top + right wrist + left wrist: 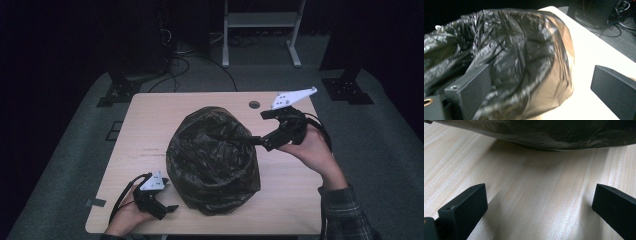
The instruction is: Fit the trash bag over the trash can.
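Hands come in from the near edge of the table (145, 120), 1 at each side, each holding 1 gripper. The left hand (125, 216) sits low at the near left corner, palm down on the wood, with the left gripper (170, 208) lying almost flat and aimed right toward the base of the bag (212, 160); its jaws stand wide apart with bare table between them and grip nothing. The right hand (310, 147) is raised above the right side of the table, wrist bent, a plaid sleeve (345, 212) behind it, and the right gripper (250, 140) tilts down and left so its tips reach the bag's upper right side. Its jaws are spread wide too, clamped on nothing, though whether a tip touches the plastic cannot be told. The bag, 1 crumpled black plastic mound, fills the middle of the table, nearer the near edge than the far one. The left gripper view shows the bag's underside (544, 135) curving just above the wood grain, near but apart from the jaws. The right gripper view shows glossy creases (506, 57) and a thin brownish translucent stretch toward the table edge. The high view adds 1 round hole (254, 105) near the far edge.
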### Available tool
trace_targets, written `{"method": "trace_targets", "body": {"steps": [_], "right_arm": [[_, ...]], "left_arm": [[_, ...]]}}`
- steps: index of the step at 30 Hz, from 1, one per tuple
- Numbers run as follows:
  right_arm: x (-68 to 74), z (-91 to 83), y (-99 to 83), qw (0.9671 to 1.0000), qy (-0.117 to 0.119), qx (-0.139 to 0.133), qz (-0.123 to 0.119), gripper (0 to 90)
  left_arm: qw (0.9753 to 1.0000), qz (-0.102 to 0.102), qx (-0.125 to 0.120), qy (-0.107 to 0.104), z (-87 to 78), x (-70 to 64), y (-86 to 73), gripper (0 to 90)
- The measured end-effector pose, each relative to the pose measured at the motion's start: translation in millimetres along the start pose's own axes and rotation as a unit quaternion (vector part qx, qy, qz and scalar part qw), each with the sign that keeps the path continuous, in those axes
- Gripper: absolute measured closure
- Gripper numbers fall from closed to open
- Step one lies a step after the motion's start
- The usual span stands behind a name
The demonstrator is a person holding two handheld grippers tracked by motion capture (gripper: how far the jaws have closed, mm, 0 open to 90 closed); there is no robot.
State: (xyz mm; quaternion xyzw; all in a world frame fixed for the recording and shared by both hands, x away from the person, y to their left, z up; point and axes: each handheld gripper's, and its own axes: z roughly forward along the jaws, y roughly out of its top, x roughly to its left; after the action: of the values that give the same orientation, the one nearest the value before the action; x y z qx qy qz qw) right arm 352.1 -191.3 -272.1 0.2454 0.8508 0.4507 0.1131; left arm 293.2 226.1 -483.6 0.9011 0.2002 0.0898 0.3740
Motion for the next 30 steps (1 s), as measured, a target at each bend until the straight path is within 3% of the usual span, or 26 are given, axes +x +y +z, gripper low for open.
{"method": "trace_targets", "body": {"steps": [10,16,24,30], "right_arm": [[-4.6,-6.2,-43.3,0.9997,-0.018,-0.001,0.018,2.3],[-1.4,-2.3,-78.8,0.9991,-0.033,0.002,0.026,1.7],[4.4,3.8,-114.7,0.9989,-0.026,0.005,0.037,1.7],[10.2,18.1,-142.3,0.9985,-0.027,0.019,0.045,0.2]], "left_arm": [[1.0,0.0,0.0,0.0,0.0,0.0,0.0,0.0],[1.0,0.0,0.001,0.0,-0.1,0.0,0.1,0.0],[1.0,0.0,0.001,0.0,-0.1,0.1,0.1,0.0],[1.0,-0.001,0.0,0.0,-0.1,0.0,0.1,0.0]]}}
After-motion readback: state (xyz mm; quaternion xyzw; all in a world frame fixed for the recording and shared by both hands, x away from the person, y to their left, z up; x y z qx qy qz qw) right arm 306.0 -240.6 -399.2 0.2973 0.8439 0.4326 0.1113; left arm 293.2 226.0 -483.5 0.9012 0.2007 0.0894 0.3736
